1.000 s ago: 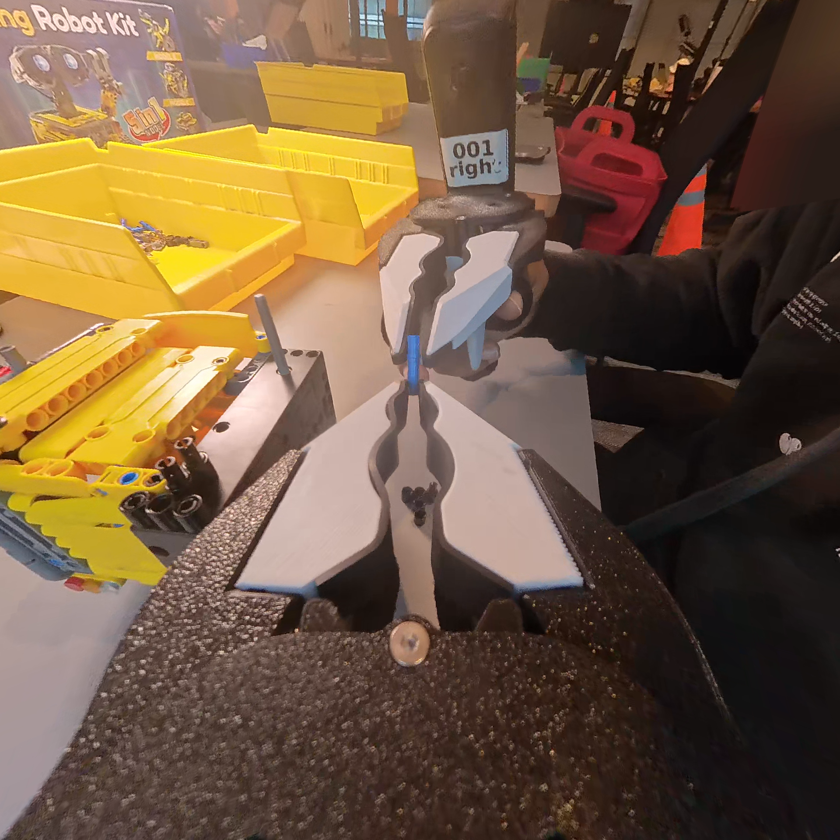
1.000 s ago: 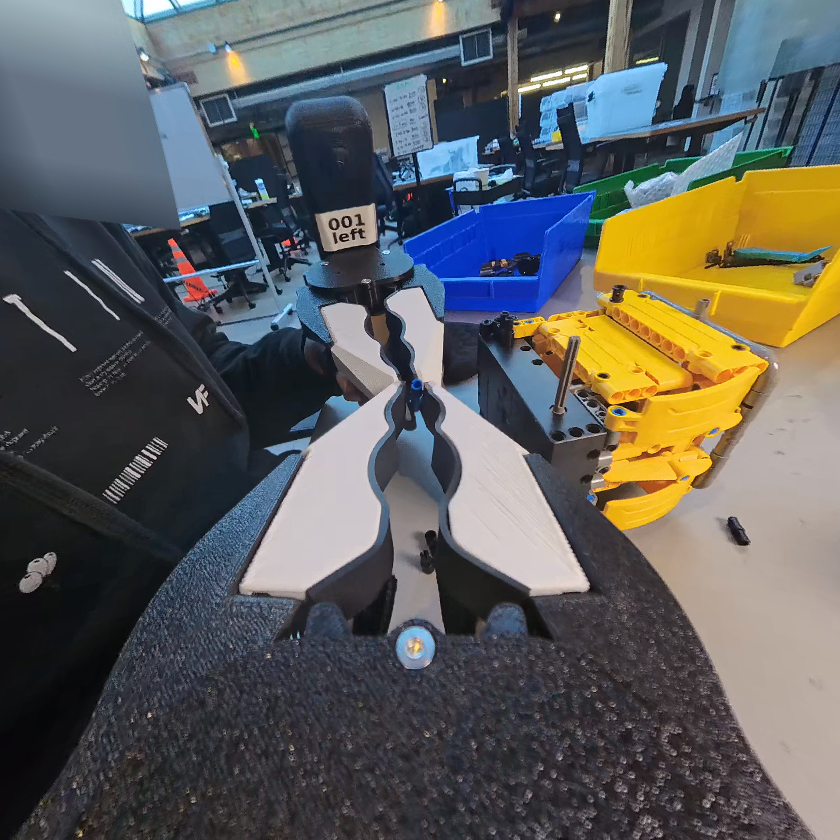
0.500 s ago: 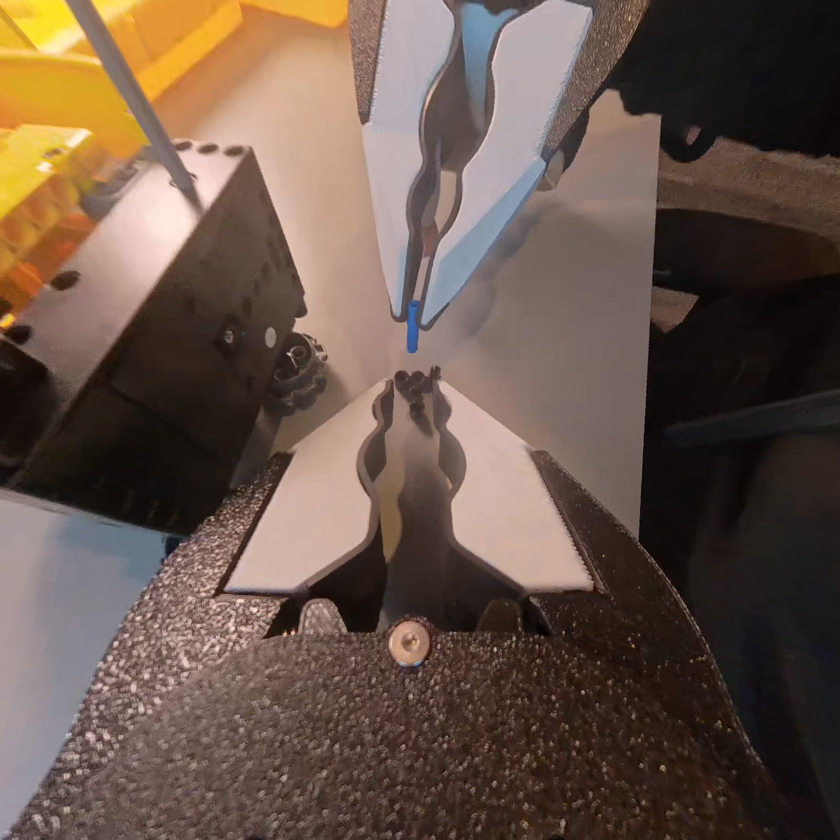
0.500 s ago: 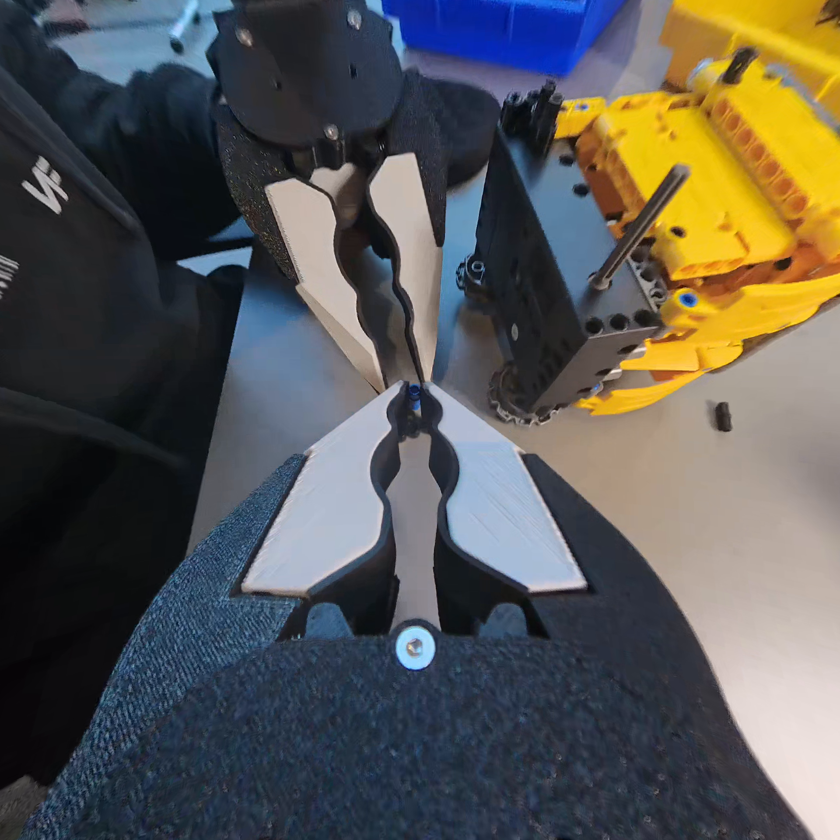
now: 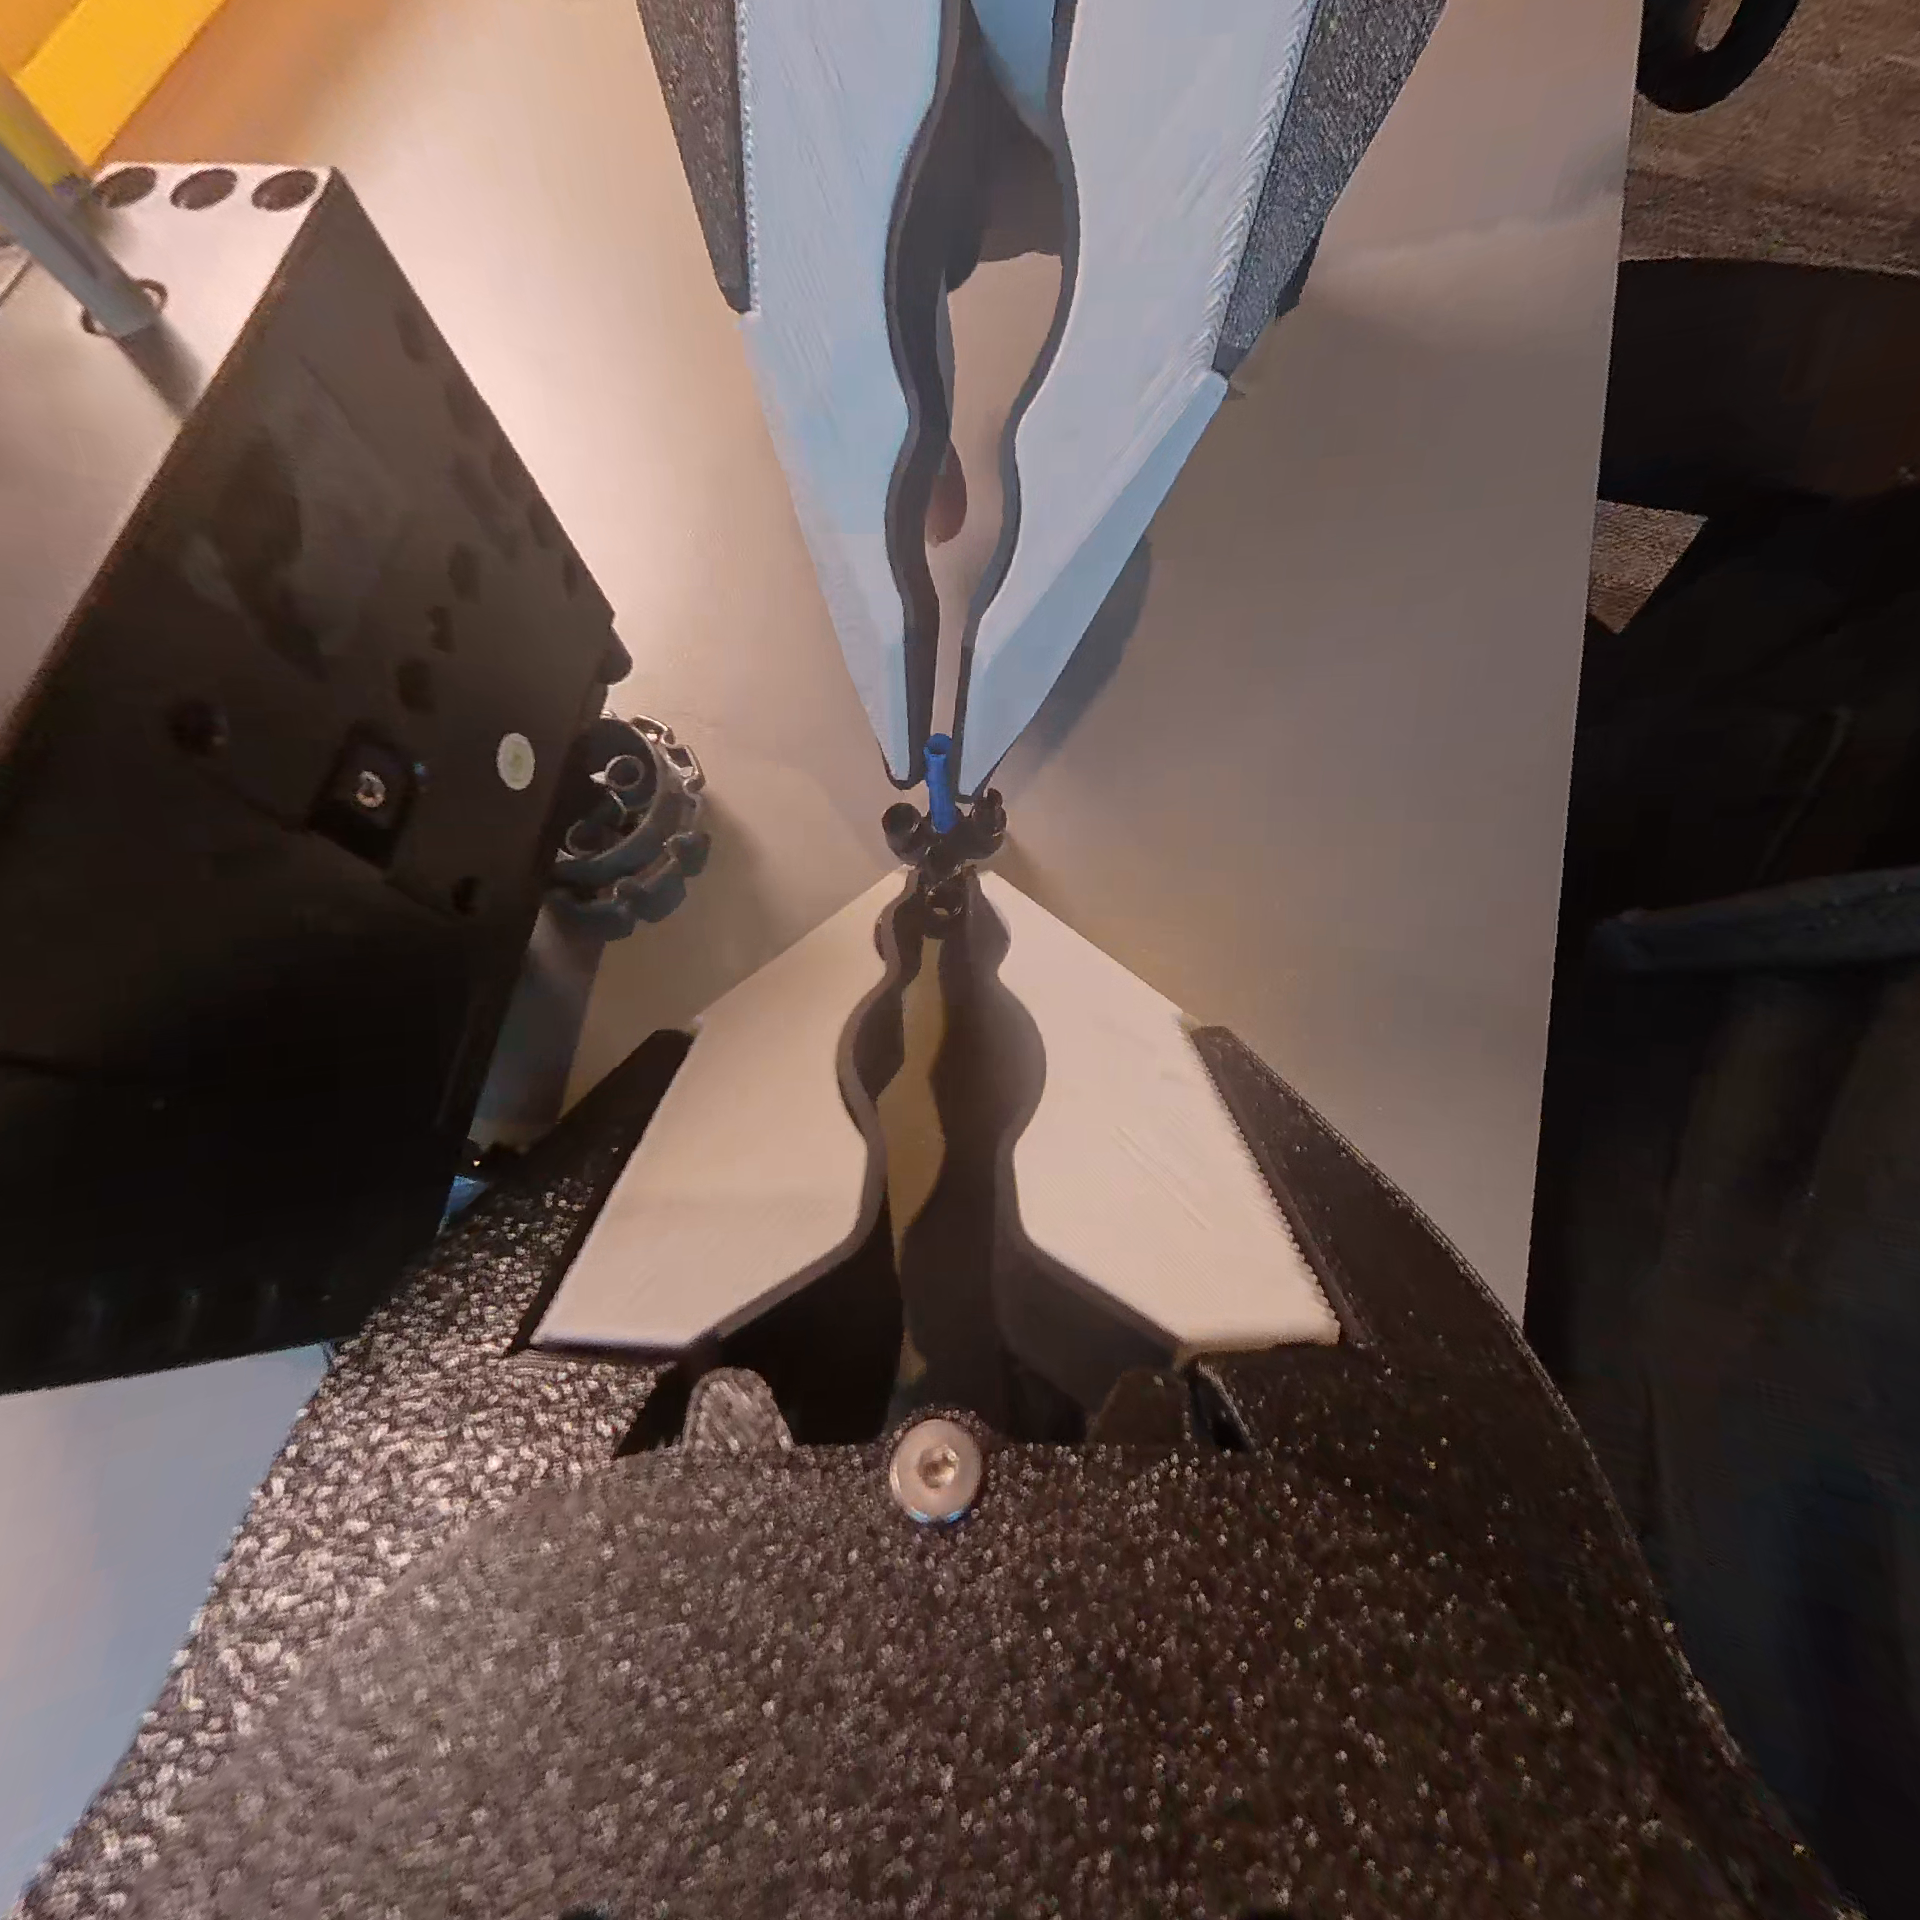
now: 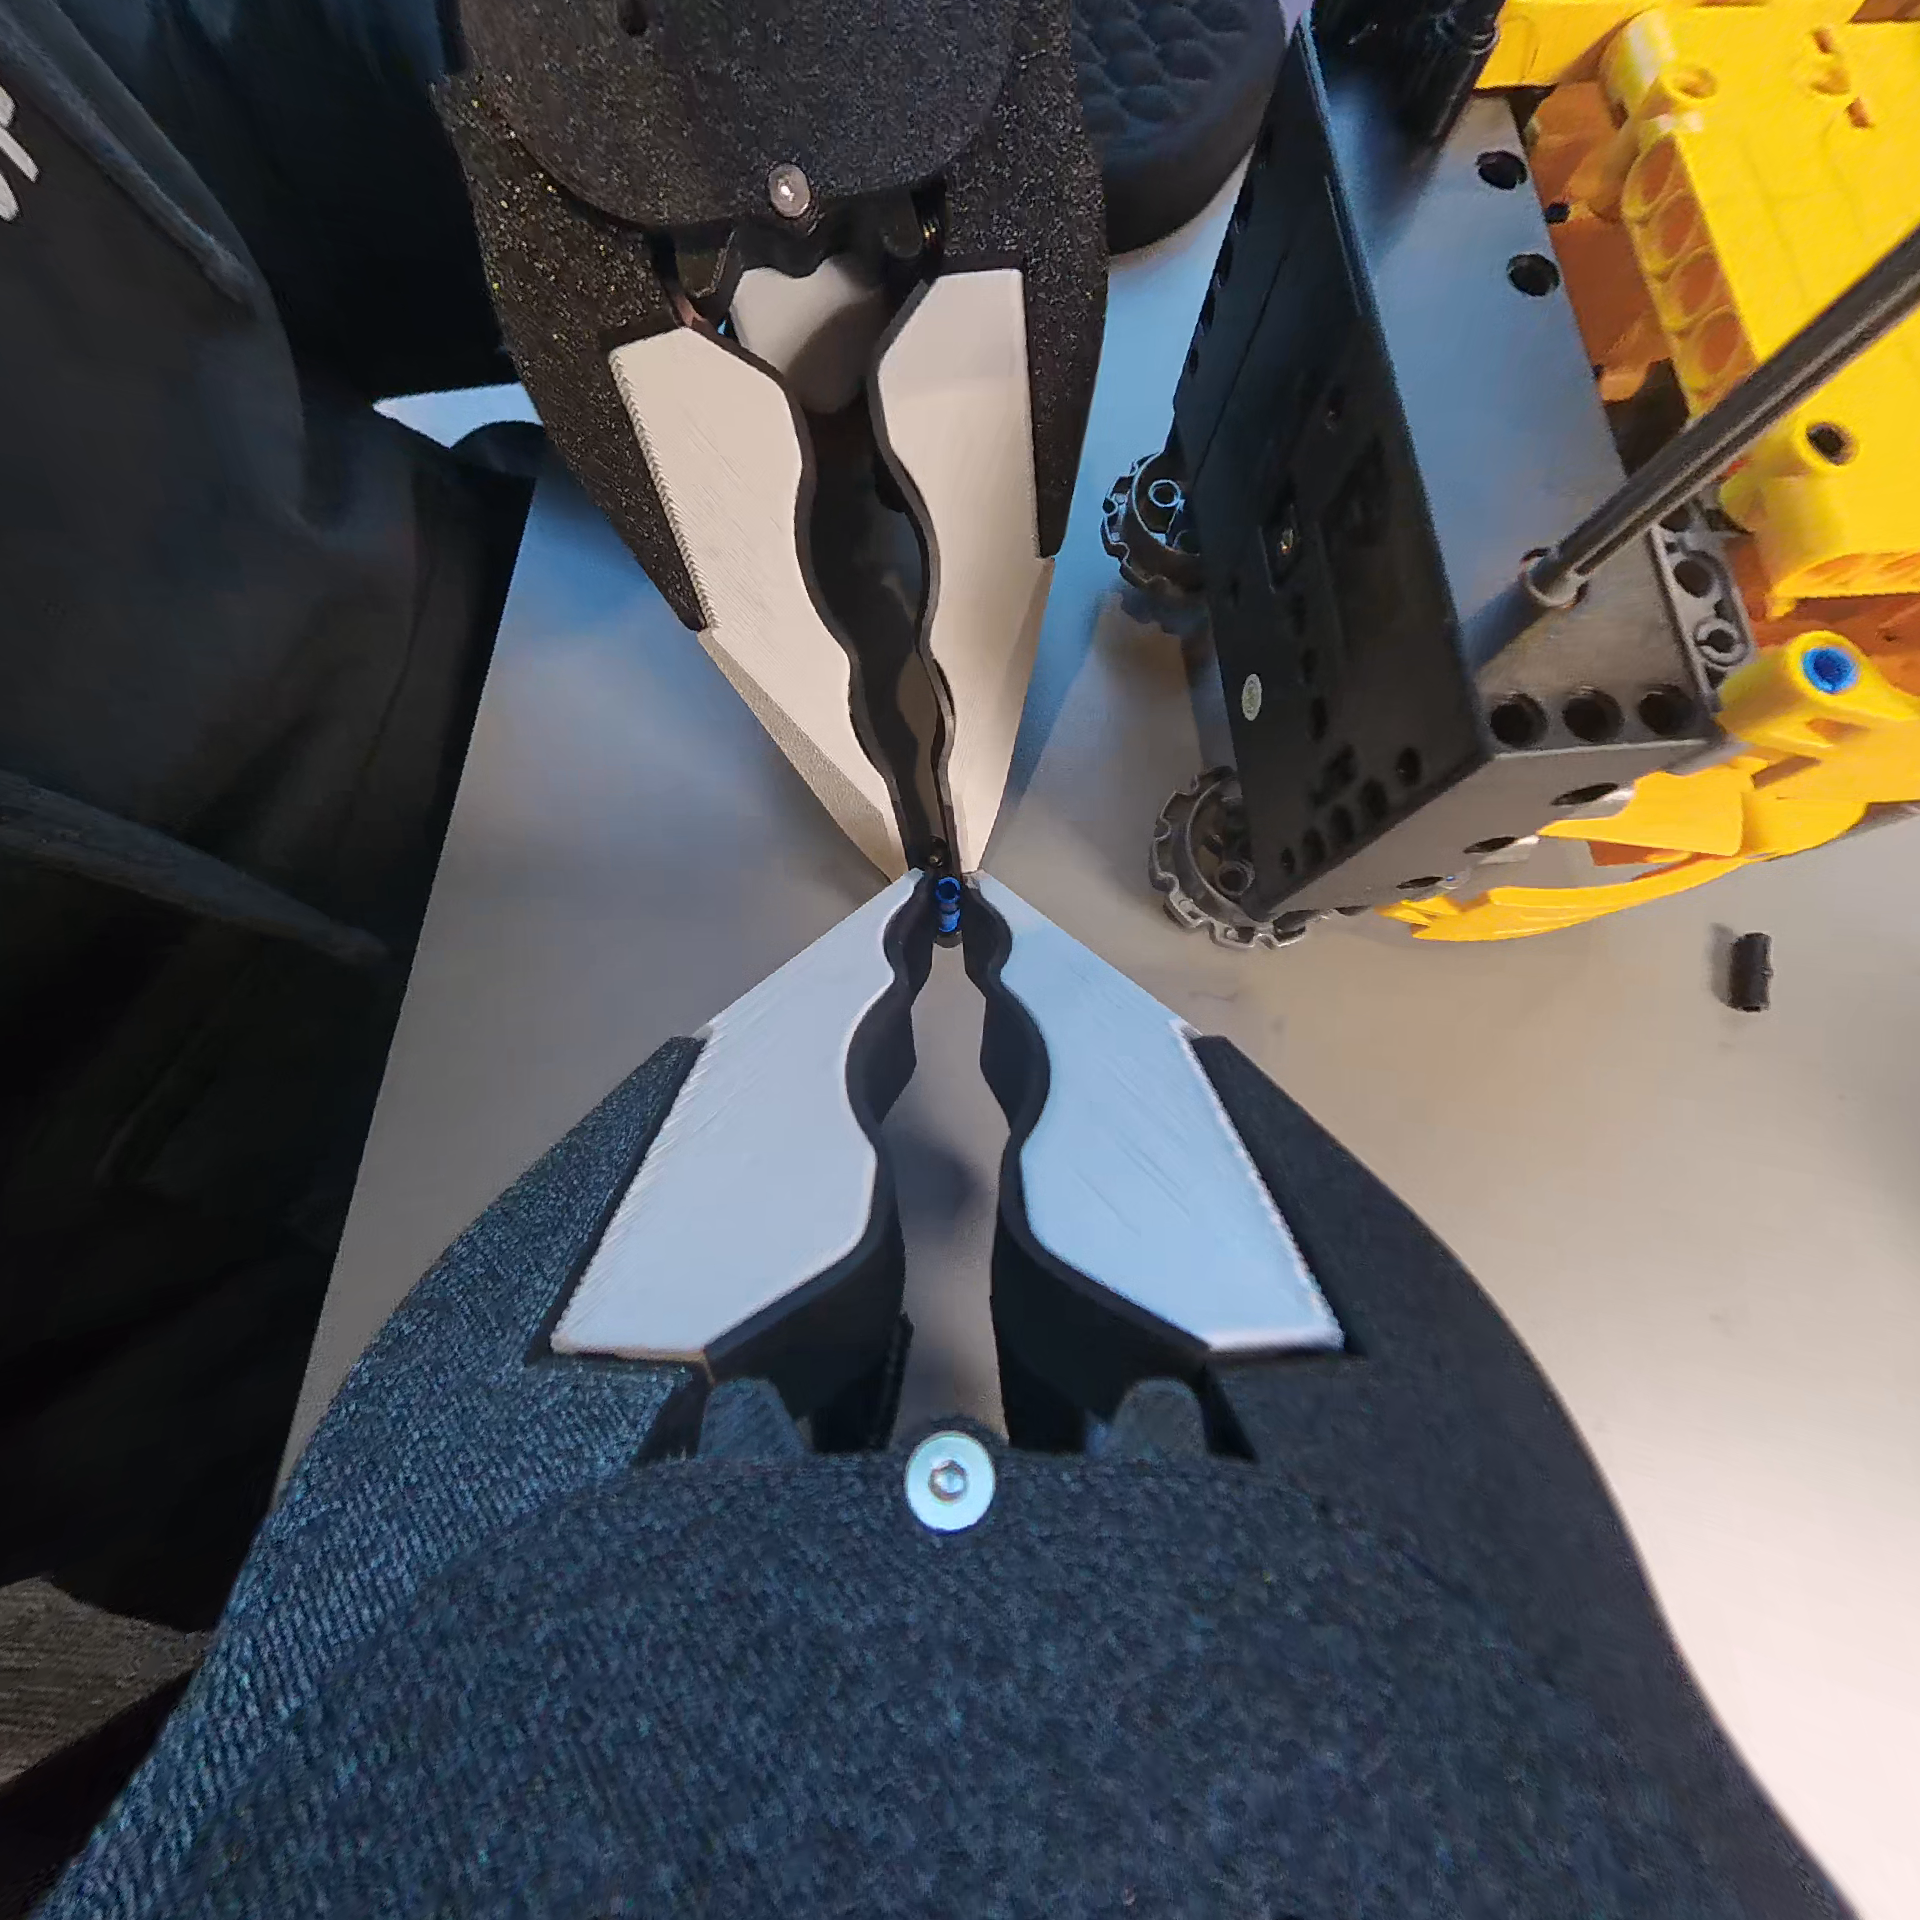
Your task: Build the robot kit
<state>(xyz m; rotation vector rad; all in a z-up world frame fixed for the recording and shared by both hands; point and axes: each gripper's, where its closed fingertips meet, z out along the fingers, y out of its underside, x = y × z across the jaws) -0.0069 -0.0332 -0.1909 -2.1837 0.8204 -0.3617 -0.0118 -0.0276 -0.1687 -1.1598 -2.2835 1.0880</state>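
My left gripper (image 5: 940, 885) is low over the grey table (image 5: 1351, 727), its jaws closed on a small black connector piece (image 5: 940, 836). My right gripper (image 5: 935, 771) comes in from the far side, tip to tip with it, shut on a short blue pin (image 5: 933, 777). The pin's lower end touches the black piece. In the right wrist view my right gripper (image 6: 943, 902) pinches the blue pin (image 6: 945, 896). The left gripper (image 6: 938, 860) points at it from above, with a bit of the black piece (image 6: 935, 854) at its tips.
A black block with holes (image 6: 1340, 623) carrying a yellow brick model (image 6: 1714, 260) stands close by, also in the left wrist view (image 5: 312, 675). Toothed wheels (image 6: 1205, 883) sit under it and a grey rod (image 6: 1714, 416) sticks up. A loose black pin (image 6: 1748, 971) lies nearby. A person's dark clothing (image 6: 208, 623) is past the table edge. My two grippers' fingertips are within a few centimetres of each other.
Both grippers have tipped down and dropped close to the table. The right gripper brought the blue pin down onto the black piece. The left gripper has closed in on that piece.
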